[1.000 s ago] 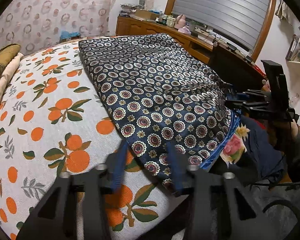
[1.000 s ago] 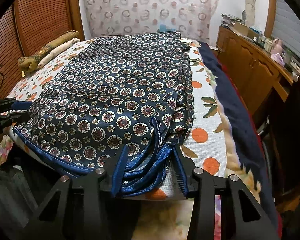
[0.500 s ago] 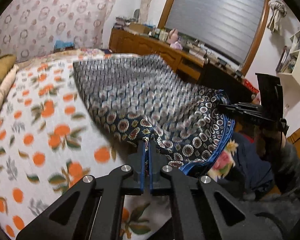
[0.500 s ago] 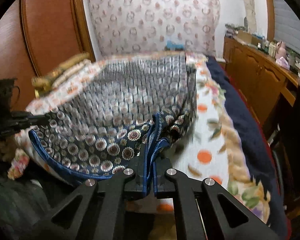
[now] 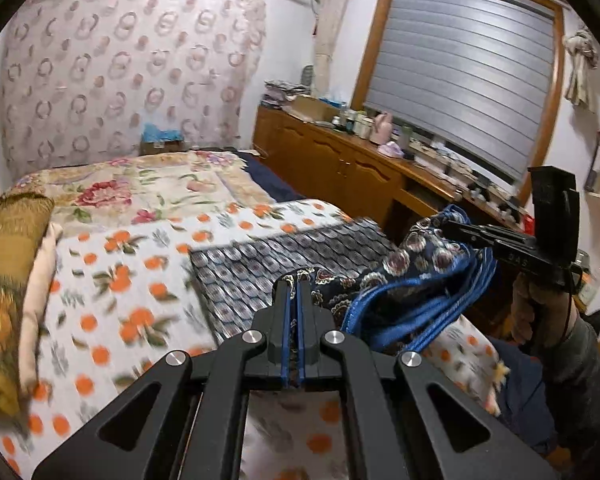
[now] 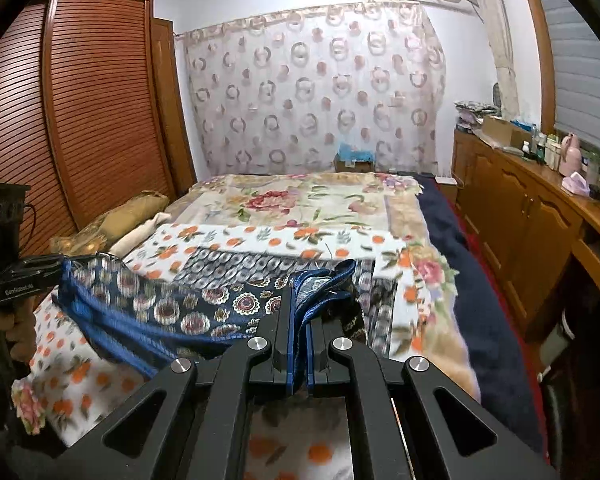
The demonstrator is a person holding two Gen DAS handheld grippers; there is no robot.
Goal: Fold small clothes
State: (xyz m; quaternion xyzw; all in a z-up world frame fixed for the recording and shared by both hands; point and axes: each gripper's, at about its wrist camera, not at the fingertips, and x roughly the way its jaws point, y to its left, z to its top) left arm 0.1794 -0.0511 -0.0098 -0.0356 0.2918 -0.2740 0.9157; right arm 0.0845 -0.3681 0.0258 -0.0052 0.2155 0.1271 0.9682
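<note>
A navy cloth with round medallion print and a blue border lies on the bed with its near edge lifted. My left gripper is shut on the cloth's near left corner. My right gripper is shut on the near right corner, where blue hems bunch between the pads. Each gripper shows in the other's view: the right gripper at the right of the left wrist view, the left gripper at the left of the right wrist view. The raised edge hangs between them above the orange-print sheet. The cloth's far part still rests flat.
A floral blanket covers the far bed. A brownish pillow lies at the left edge. A wooden cabinet with clutter runs along the right, a slatted wardrobe on the left. A hand and sleeve hold the right gripper.
Both grippers went from open around the cloth's near corners to shut on them. They then rose and moved forward over the bed, carrying the near edge up.
</note>
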